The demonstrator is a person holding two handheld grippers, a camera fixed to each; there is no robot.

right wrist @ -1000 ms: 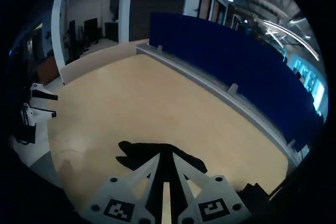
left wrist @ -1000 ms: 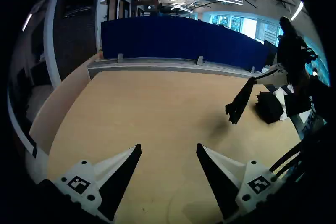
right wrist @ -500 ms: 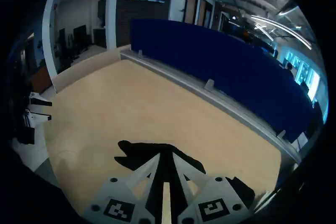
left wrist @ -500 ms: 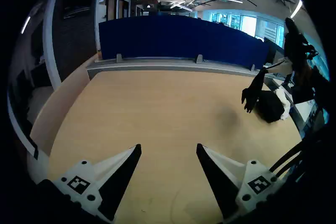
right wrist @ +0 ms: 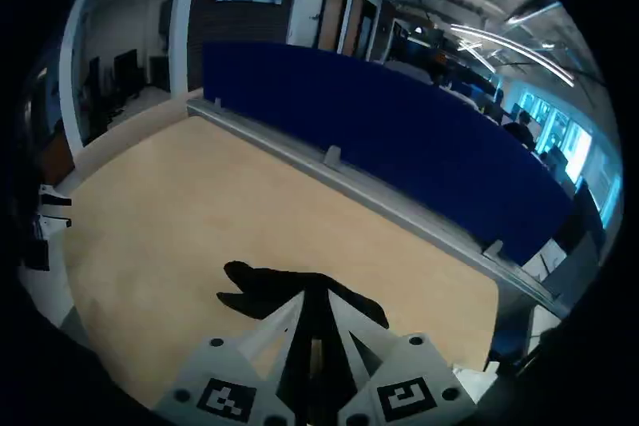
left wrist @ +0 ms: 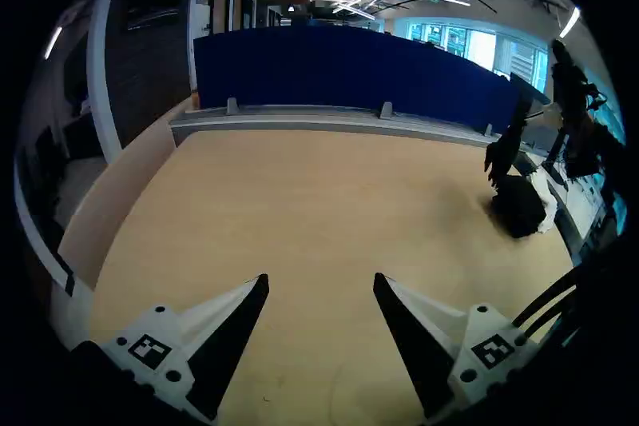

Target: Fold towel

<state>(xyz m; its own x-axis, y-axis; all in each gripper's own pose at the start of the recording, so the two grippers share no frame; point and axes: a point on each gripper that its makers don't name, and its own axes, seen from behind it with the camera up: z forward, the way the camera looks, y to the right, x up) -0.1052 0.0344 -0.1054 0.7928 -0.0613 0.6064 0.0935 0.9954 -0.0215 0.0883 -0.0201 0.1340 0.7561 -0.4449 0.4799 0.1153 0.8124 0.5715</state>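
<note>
My right gripper [right wrist: 316, 298] is shut on a black towel [right wrist: 271, 294], whose cloth bunches out to the left in front of the fingertips, above the light wooden table [right wrist: 200, 210]. In the left gripper view the same towel [left wrist: 502, 156] hangs as a narrow dark strip at the far right, lifted off the table and just above a dark pile [left wrist: 519, 204]. My left gripper [left wrist: 319, 278] stands open low over the near part of the table [left wrist: 303, 194], with nothing between its fingers. It also shows small at the left edge of the right gripper view [right wrist: 49, 210].
A blue partition [left wrist: 343, 66] on a grey rail [left wrist: 319, 122] closes off the table's far side. The dark pile lies by a white item [left wrist: 547, 194] at the right edge. A person [left wrist: 577, 114] stands there. The table's left edge [left wrist: 104, 186] drops off.
The right gripper has carried the hanging towel farther right and higher, from over the bare table to above the dark pile. The left gripper has stayed open and nearly still.
</note>
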